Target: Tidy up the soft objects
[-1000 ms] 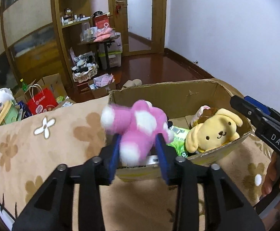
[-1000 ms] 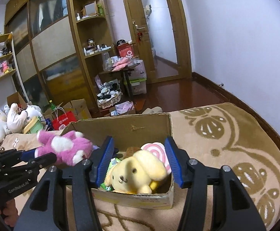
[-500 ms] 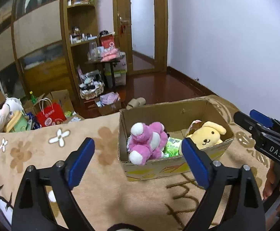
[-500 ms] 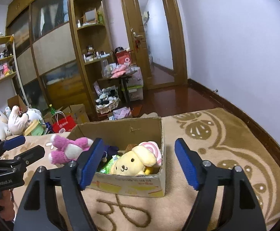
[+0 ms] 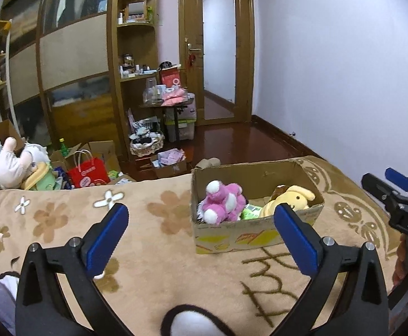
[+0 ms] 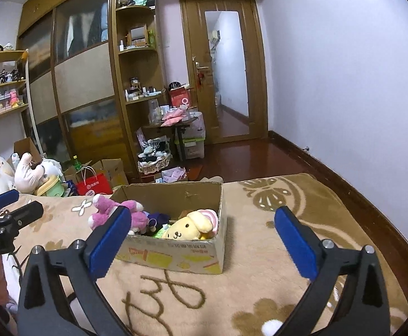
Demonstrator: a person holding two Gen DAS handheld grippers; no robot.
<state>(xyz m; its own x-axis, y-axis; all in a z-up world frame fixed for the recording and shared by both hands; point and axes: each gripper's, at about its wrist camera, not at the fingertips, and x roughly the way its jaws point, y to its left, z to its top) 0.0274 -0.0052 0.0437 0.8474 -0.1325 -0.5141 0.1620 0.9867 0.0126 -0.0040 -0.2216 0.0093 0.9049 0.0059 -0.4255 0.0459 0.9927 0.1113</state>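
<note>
Left gripper [image 5: 201, 233] has released the pink plush [image 5: 223, 201] into the cardboard box [image 5: 255, 233] and backed off; both grippers gape wide, empty; right gripper [image 6: 202, 242] sits nearer the box.

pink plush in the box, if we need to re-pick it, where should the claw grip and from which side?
Probably from above, across the pink plush's round body. It lies on top at the cardboard box's left end, limbs poking over the rim, so the walls block a side approach. Closing across the torso avoids the yellow dog plush beside it. The left claw is open and nearest.
</note>
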